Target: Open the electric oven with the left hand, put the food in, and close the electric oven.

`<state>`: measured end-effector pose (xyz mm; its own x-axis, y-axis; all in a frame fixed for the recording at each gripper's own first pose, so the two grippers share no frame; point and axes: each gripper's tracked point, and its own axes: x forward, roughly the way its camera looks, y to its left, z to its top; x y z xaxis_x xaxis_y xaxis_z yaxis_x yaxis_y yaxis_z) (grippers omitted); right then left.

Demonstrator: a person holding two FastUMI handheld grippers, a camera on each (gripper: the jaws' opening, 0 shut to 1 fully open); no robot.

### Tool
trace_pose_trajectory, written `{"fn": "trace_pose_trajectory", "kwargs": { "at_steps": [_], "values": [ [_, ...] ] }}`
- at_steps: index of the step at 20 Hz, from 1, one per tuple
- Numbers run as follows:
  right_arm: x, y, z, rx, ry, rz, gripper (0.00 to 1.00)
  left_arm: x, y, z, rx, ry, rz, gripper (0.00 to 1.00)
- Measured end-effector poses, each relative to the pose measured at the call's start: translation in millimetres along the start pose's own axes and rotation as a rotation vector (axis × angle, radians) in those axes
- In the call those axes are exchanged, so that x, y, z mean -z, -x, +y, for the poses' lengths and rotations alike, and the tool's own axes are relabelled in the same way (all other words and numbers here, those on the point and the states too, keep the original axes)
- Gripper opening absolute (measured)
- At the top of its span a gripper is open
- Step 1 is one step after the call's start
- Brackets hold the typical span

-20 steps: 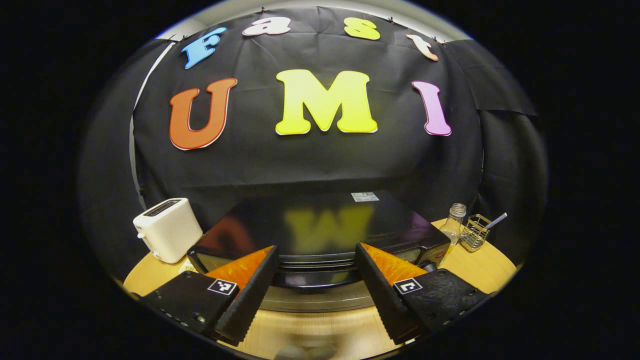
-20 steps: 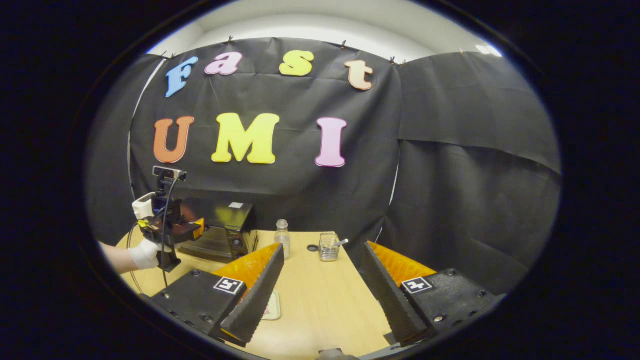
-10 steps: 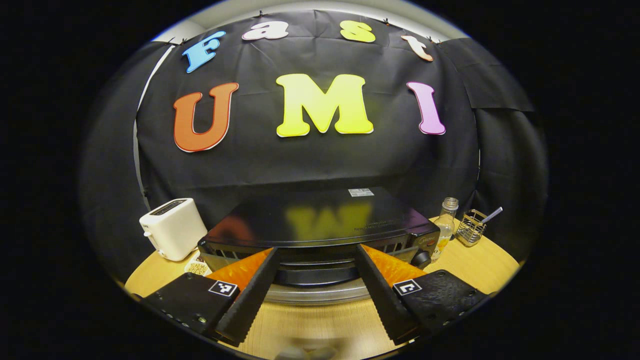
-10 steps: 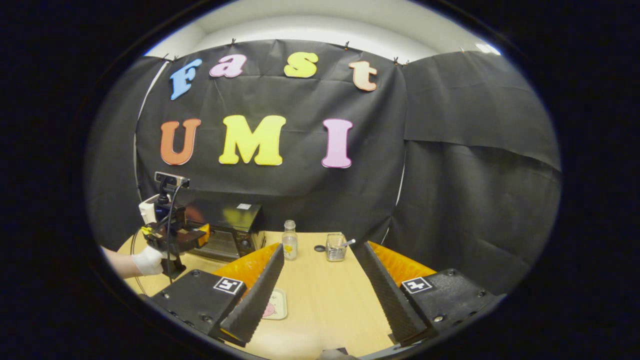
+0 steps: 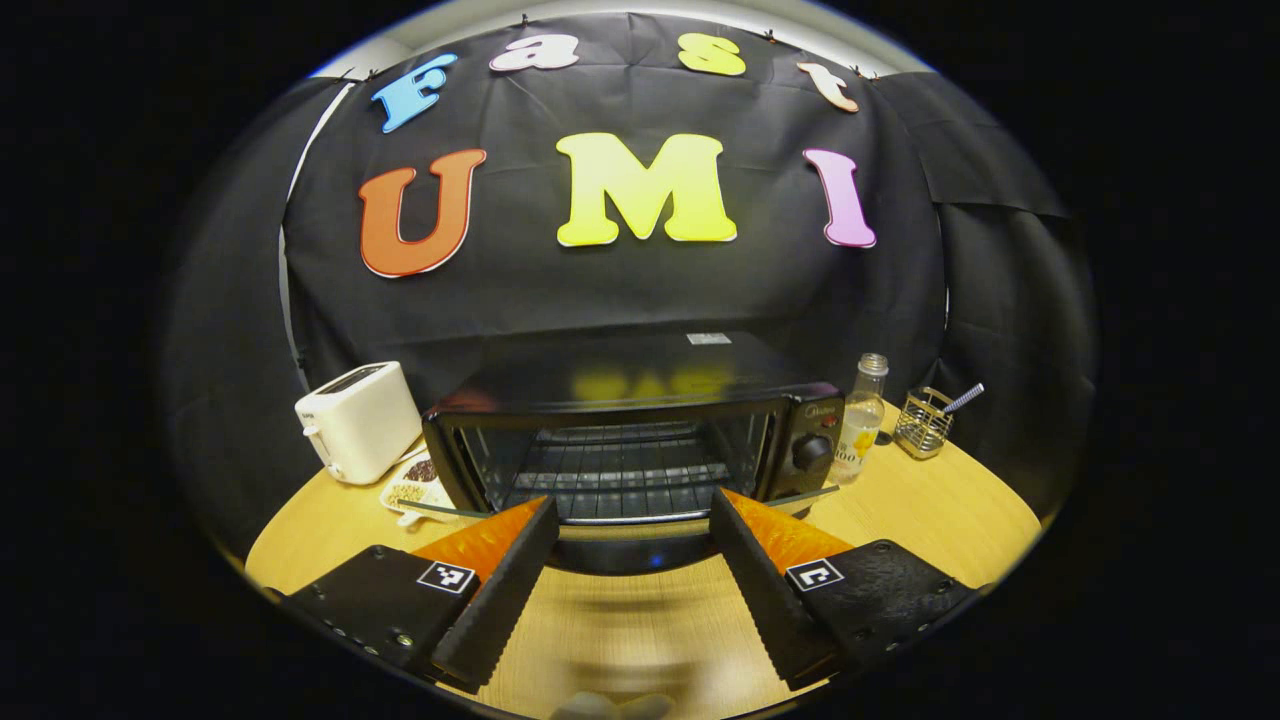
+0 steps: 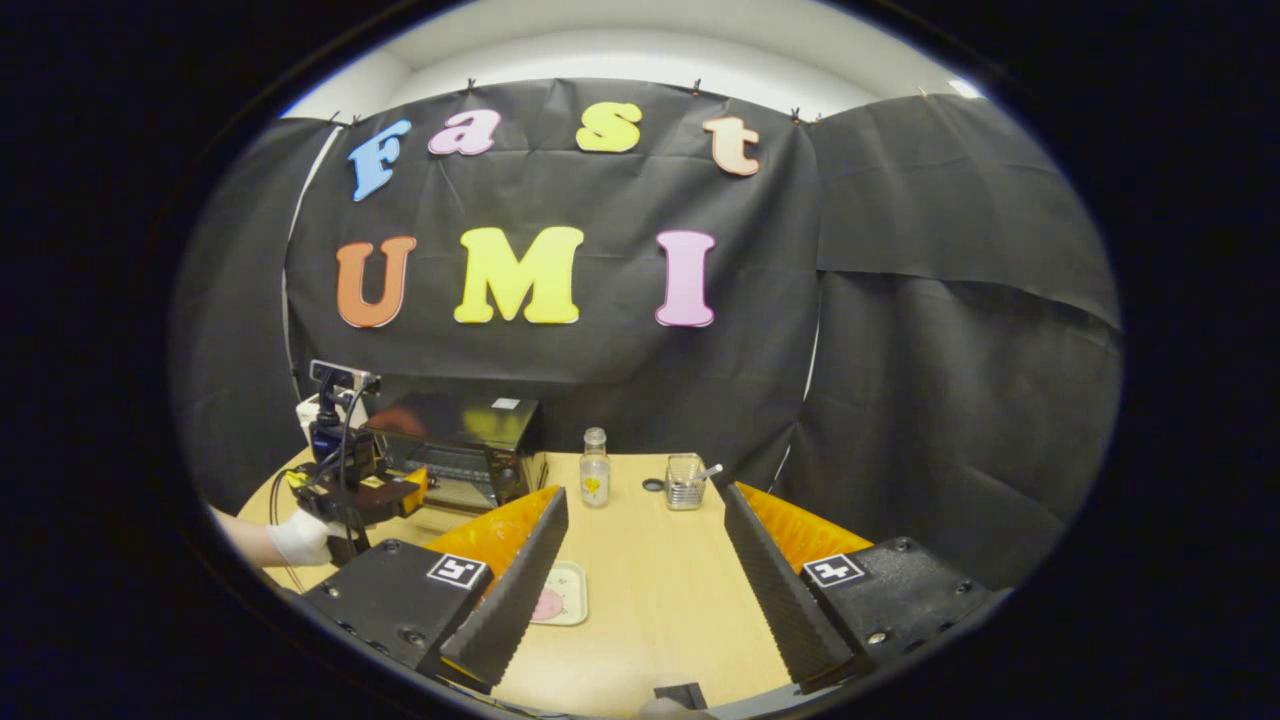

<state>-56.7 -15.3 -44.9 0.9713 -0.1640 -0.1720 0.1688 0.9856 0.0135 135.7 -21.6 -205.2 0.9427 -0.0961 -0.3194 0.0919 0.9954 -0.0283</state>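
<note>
Judging from the present state, the first step looks complete: the electric oven (image 5: 640,440) at the far edge of the table (image 5: 930,510) stands open, its door (image 5: 625,530) dropped flat toward the front and the wire rack (image 5: 620,470) exposed and bare. The left gripper (image 5: 630,590) hovers just before the door handle with jaws spread, grasping nothing. Loading and closing remain. The food sits on a small tray (image 6: 560,605) near the table's front edge, just beside the right gripper (image 6: 645,590), whose jaws are likewise released and empty. The left gripper's hand (image 6: 300,535) is seen near the oven's front.
</note>
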Motion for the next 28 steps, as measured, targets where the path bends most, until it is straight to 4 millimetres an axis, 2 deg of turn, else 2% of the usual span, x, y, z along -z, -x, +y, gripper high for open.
{"fn": "trace_pose_trajectory", "kwargs": {
  "at_steps": [9, 10, 13, 21, 23, 24, 25, 26, 28],
  "values": [
    [25, 22, 5, -0.006, 0.019, 0.055, 0.97, 54, 27, -4, 0.003, 0.000, 0.076, 0.97],
    [27, 25, 6, -0.005, 0.022, 0.056, 1.00, 61, 28, -6, 0.003, 0.000, 0.088, 0.97],
    [33, 32, 6, 0.004, 0.025, 0.063, 0.97, 82, 33, -8, 0.006, 0.000, 0.129, 0.97],
    [49, 37, 0, 0.020, 0.021, 0.105, 0.97, 143, 31, -13, 0.012, -0.001, 0.281, 0.97],
    [52, 35, 0, 0.017, 0.019, 0.114, 1.00, 146, 30, -15, 0.013, -0.007, 0.282, 0.98],
    [54, 32, 0, 0.015, 0.017, 0.117, 0.97, 144, 29, -15, 0.014, -0.023, 0.272, 0.98],
    [56, 30, 0, 0.011, 0.016, 0.122, 1.00, 146, 31, -15, 0.015, -0.030, 0.275, 0.97],
    [59, 27, 2, 0.004, 0.015, 0.128, 0.97, 145, 30, -15, 0.015, -0.029, 0.274, 0.96],
    [64, 21, 4, -0.013, 0.016, 0.139, 1.00, 141, 31, -14, 0.015, -0.029, 0.263, 0.96]
  ]
}}
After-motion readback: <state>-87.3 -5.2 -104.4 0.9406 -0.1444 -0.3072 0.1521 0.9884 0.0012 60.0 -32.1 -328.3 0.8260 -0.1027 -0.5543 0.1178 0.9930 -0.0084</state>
